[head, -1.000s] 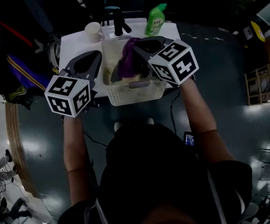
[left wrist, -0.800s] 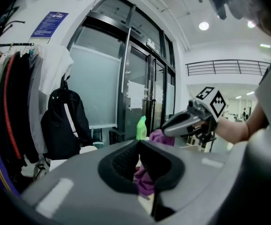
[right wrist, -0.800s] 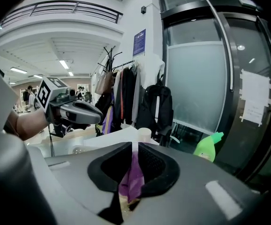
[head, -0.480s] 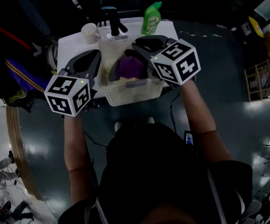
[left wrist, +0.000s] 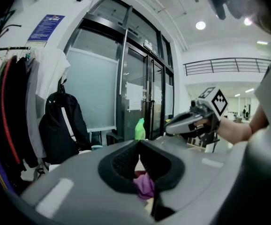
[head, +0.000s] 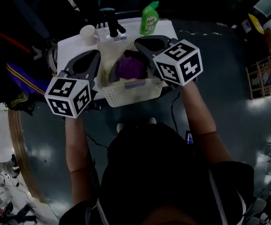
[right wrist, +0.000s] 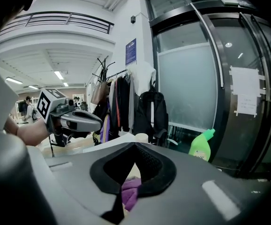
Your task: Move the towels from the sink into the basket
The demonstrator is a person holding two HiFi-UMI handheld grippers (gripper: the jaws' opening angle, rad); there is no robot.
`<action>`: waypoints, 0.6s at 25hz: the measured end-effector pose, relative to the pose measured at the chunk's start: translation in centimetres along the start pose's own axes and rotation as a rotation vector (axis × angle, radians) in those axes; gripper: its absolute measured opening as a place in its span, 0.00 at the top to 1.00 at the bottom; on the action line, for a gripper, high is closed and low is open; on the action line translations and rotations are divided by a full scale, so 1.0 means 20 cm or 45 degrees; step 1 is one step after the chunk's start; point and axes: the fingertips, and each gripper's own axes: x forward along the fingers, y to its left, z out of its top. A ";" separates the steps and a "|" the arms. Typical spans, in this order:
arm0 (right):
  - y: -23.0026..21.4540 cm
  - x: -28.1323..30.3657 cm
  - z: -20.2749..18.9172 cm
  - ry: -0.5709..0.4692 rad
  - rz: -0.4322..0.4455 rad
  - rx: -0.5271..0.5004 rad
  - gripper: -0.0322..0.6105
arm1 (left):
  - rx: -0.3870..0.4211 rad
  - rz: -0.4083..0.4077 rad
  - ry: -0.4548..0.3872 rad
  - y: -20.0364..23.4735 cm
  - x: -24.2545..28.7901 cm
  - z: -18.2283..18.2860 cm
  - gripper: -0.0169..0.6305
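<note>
A purple towel [head: 130,68] lies bunched inside the white slatted basket [head: 131,92], which stands at the near edge of the white counter. My right gripper [head: 138,42] hovers over the basket's far right side. Its jaws have just been closing and now stand shut with nothing between them. In the right gripper view the towel [right wrist: 130,191] shows below the shut right gripper [right wrist: 134,145]. My left gripper [head: 98,55] is shut and empty at the basket's left rim. The left gripper view has the same towel [left wrist: 145,185] under the left gripper [left wrist: 139,142].
A green detergent bottle [head: 149,18], a black tap [head: 112,25] and a white cup [head: 86,32] stand at the back of the white counter [head: 74,48]. Dark floor surrounds the counter. Coats and a backpack [right wrist: 150,111] hang near glass doors.
The purple towel hung from my right gripper above the basket a second ago; it has dropped and now rests in the basket. The left gripper has stayed put.
</note>
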 end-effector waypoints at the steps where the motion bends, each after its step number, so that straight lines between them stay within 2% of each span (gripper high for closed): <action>1: 0.00 -0.01 0.00 -0.004 -0.006 -0.002 0.95 | -0.001 0.002 -0.003 0.00 0.00 0.00 0.96; 15: -0.01 -0.10 0.03 -0.065 -0.089 0.005 0.95 | -0.009 0.002 -0.001 -0.03 0.00 0.00 0.96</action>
